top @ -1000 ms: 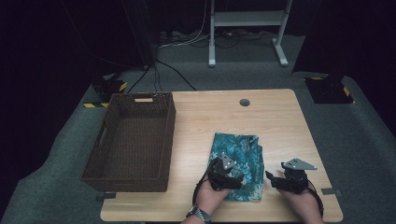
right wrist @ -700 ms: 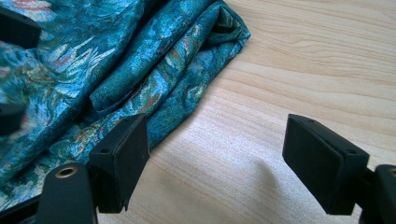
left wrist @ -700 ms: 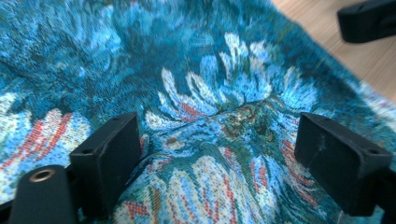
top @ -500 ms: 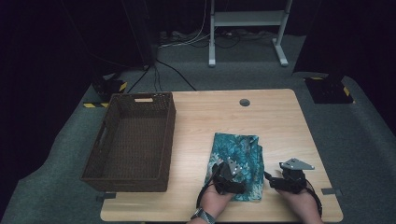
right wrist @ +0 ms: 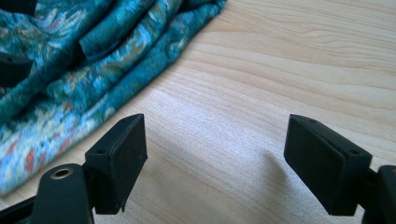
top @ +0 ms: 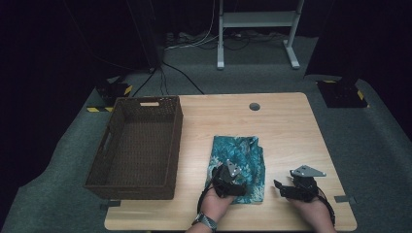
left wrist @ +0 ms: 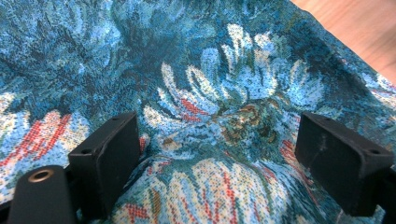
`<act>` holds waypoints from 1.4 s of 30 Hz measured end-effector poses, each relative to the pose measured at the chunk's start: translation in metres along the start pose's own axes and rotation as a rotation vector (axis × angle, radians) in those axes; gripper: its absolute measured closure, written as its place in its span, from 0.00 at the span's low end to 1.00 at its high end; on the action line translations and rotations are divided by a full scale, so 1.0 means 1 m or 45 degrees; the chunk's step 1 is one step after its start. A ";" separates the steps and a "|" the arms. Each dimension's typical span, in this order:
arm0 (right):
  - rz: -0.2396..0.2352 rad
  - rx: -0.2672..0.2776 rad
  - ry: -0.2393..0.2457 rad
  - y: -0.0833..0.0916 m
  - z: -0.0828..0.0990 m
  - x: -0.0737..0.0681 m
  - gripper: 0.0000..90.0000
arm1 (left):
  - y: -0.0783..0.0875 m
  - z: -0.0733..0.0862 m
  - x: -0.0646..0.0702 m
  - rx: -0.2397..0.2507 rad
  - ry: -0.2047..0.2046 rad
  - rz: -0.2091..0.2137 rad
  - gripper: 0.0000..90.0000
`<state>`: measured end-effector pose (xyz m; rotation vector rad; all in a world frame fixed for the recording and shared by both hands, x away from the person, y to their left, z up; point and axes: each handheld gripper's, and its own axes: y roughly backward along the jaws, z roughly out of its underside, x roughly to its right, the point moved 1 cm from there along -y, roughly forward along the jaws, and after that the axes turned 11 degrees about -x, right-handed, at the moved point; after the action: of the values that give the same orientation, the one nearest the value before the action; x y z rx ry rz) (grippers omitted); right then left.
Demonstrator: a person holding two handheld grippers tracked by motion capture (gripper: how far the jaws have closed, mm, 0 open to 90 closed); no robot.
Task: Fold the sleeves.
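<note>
Two spread grippers at a folded teal cloth beside a wicker basket

Off to the left gripper's far side stands the brown wicker basket (top: 136, 145), open-topped, likely the cloth's destination. The left gripper (top: 228, 178), jaws spread wide, sits over the near part of the folded cloth (top: 239, 162) with a soft hump of fabric between its jaws, seemingly placed to pinch a fold. The cloth is teal with pale blue petals and red flecks, woven, rumpled at its edges. The right gripper (top: 291, 188), also spread, hovers over bare table (top: 291, 131), the cloth's edge just beside its left jaw.
</note>
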<state>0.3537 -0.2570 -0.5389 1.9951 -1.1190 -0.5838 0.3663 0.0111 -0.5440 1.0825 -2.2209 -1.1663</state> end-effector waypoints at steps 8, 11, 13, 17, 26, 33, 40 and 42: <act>-0.008 -0.010 -0.004 -0.001 0.001 0.000 0.23 | 0.005 0.008 -0.028 -0.002 0.065 -0.050 0.15; -0.011 -0.013 -0.002 -0.001 0.001 -0.001 0.23 | 0.006 0.009 -0.034 -0.002 0.079 -0.057 0.15; -0.013 -0.016 0.005 -0.002 0.001 -0.001 0.23 | 0.007 0.011 -0.043 -0.005 0.100 -0.067 0.15; -0.020 -0.026 0.004 -0.003 0.001 -0.002 0.23 | 0.009 0.013 -0.056 -0.010 0.127 -0.090 0.15; -0.024 -0.038 0.008 -0.005 0.002 -0.002 0.21 | 0.008 0.013 -0.078 -0.008 0.149 -0.116 0.14; -0.023 -0.037 0.009 -0.005 0.002 -0.003 0.21 | 0.009 0.014 -0.088 -0.005 0.175 -0.136 0.14; -0.022 -0.035 0.014 -0.005 0.002 -0.003 0.20 | 0.009 0.015 -0.096 -0.006 0.144 -0.112 0.14; -0.021 -0.034 0.014 -0.005 0.002 -0.003 0.20 | 0.009 0.015 -0.097 -0.006 0.142 -0.109 0.14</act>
<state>0.3535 -0.2534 -0.5444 1.9840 -1.0831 -0.5926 0.4124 0.0983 -0.5447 1.2205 -2.1048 -1.1164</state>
